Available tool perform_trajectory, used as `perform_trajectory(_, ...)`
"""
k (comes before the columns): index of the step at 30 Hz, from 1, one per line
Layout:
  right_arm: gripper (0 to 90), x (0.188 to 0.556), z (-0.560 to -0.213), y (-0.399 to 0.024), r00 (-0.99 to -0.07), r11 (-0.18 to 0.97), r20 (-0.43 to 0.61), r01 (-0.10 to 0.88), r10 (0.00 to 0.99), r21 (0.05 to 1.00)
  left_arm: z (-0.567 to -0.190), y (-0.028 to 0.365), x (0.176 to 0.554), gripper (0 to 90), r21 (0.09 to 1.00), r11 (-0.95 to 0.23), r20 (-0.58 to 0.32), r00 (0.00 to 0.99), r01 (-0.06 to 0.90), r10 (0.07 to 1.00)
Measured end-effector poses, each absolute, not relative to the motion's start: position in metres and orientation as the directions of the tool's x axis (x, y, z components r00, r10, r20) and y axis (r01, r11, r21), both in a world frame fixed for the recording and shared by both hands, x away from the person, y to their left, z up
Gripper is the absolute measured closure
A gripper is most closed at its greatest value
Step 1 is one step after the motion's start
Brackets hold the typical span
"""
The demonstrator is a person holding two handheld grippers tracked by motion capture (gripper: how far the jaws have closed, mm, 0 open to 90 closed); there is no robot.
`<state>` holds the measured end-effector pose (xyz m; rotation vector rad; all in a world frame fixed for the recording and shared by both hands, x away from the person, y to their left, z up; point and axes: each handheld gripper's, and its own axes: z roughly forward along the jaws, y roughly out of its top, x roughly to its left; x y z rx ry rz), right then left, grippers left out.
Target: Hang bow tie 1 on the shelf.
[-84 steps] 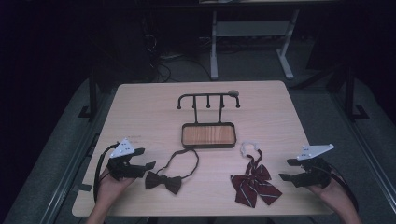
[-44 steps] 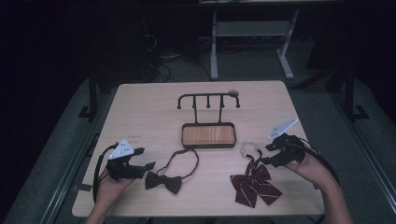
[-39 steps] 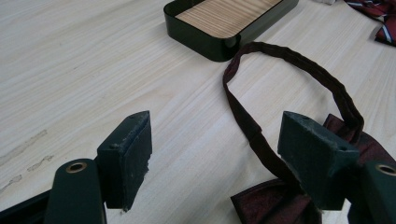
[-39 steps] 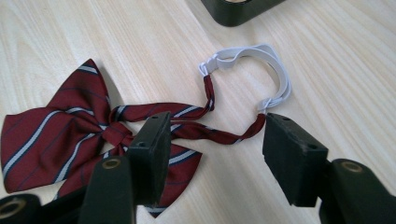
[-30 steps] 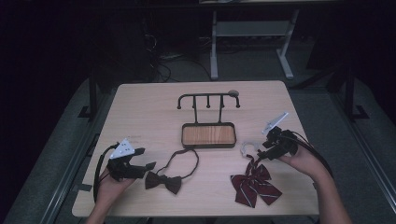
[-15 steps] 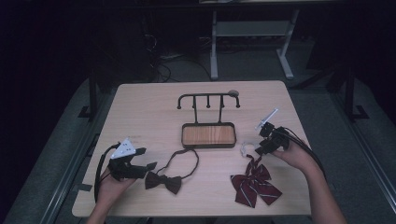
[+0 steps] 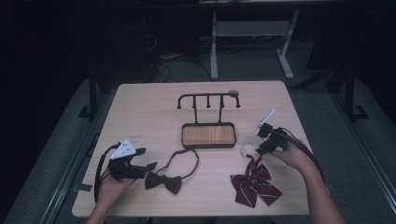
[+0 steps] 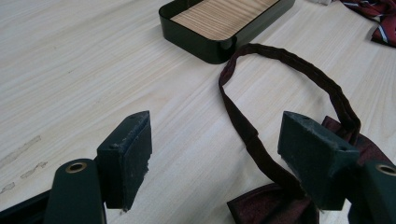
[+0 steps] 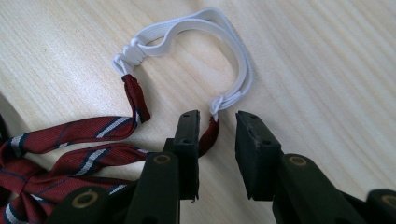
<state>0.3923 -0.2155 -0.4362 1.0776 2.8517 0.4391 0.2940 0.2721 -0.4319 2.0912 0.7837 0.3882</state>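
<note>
The right gripper (image 9: 215,126), its jaws just closing but not yet pinching, straddles the striped bow tie's (image 7: 254,183) red strap end (image 9: 208,135) at the white elastic loop (image 9: 196,28), lower right of the high view. The left gripper (image 8: 215,149), at that view's lower left, stays spread beside the brown bow tie (image 7: 163,181). Bare tabletop (image 7: 144,116) lies open around the tray (image 7: 208,135).

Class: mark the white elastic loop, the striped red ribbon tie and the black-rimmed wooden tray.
white elastic loop (image 9: 236,44), right gripper view, its top curve.
striped red ribbon tie (image 7: 254,185), high view, its knot.
black-rimmed wooden tray (image 8: 194,39), left gripper view, near rim.
</note>
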Motion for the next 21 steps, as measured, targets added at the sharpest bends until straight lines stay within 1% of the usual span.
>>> perform_trajectory(2,70.5,0.3925,-0.4368,-0.2151,-0.753,0.714,0.046,0.64,0.657,0.283,-0.4319,0.2722,0.294,26.0,0.805,-0.446,-0.005,0.757,0.39,0.654)
perform_trajectory(4,73.5,0.3925,-0.4388,-0.214,-0.756,0.717,0.048,0.638,0.653,0.282,-0.4315,0.2725,0.2935,26.0,0.807,-0.444,-0.007,0.757,0.39,0.653)
perform_trajectory(6,74.2,0.3924,-0.4394,-0.2135,-0.754,0.716,0.048,0.639,0.655,0.279,-0.4313,0.2726,0.2933,25.9,0.808,-0.442,-0.007,0.757,0.389,0.653)
perform_trajectory(8,80.1,0.3925,-0.4408,-0.2129,-0.758,0.721,0.049,0.637,0.651,0.272,-0.4315,0.2727,0.2934,25.9,0.808,-0.443,-0.008,0.759,0.389,0.651)
perform_trajectory(11,85.3,0.3925,-0.4416,-0.2129,-0.764,0.729,0.047,0.63,0.644,0.267,-0.432,0.2723,0.2932,25.9,0.805,-0.448,-0.007,0.761,0.389,0.649)
perform_trajectory(13,86.4,0.3925,-0.4412,-0.2132,-0.766,0.732,0.039,0.626,0.641,0.269,-0.4321,0.2724,0.2934,25.9,0.806,-0.446,-0.008,0.761,0.389,0.649)
perform_trajectory(21,86.9,0.3898,-0.4354,-0.2165,-0.773,0.728,0.074,0.621,0.63,0.289,-0.4323,0.2717,0.2929,25.8,0.802,-0.452,-0.009,0.764,0.39,0.645)
